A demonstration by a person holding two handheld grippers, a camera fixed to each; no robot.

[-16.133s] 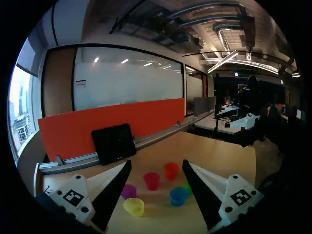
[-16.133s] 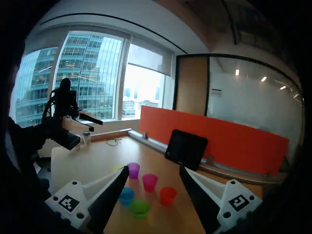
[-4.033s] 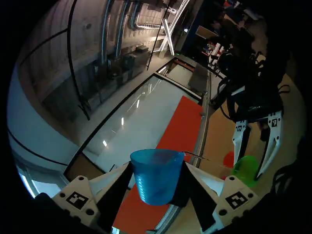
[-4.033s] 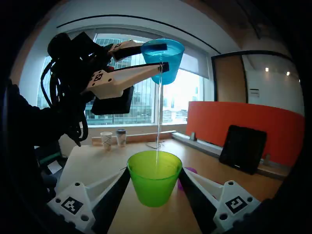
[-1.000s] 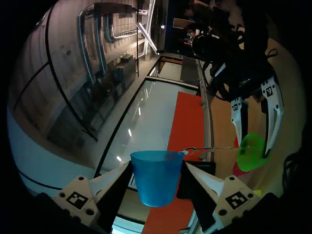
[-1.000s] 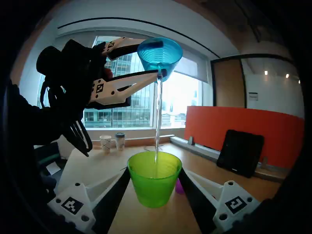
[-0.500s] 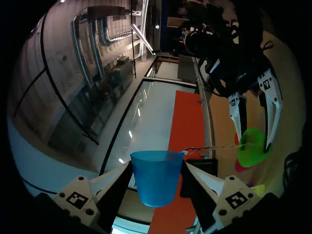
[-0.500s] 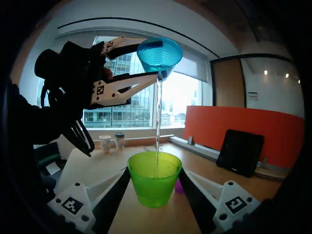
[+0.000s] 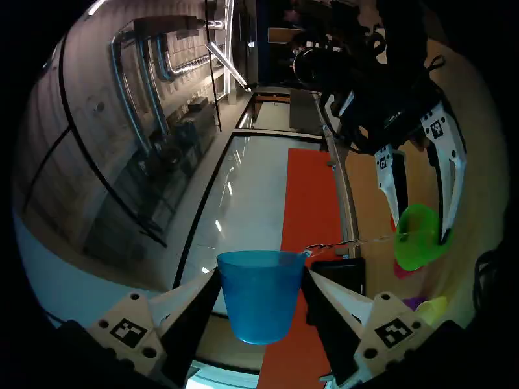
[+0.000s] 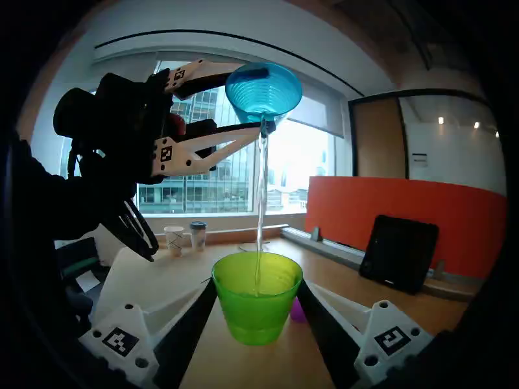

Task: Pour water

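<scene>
Saw two see-through plastic cups held up in the air: a green cup [image 10: 257, 305], upright with some water in it, and a blue cup [image 10: 263, 91] tipped hard over, mouth turned toward the right gripper view. Caught a thin water stream [image 10: 259, 201] dropping off the blue rim straight into the green mouth. Got the blue one side-on in the left gripper view, with that same stream shooting sideways to the green one farther off.

Under all that, made out a light wooden desk [image 10: 259, 366], backed by an orange partition [image 10: 415, 207] with a black panel [image 10: 399, 253] propped against it. Noticed big windows [image 10: 194, 188] with towers outside, and exposed pipes [image 9: 143, 71] along the ceiling. Also spotted two small cups [image 10: 174, 238] near the window, one with a dark lid, a purple cup [image 10: 297, 311] poking out just behind the green one, and a yellow cup [image 9: 433, 308] on the desk.

Found the left gripper [image 10: 259, 97] clamped on the blue cup, one white finger pressed to each side of the wall, raised above the right gripper [image 10: 256, 282]. Same deal down there: both fingers pinching the green cup, parked right under the blue rim.
</scene>
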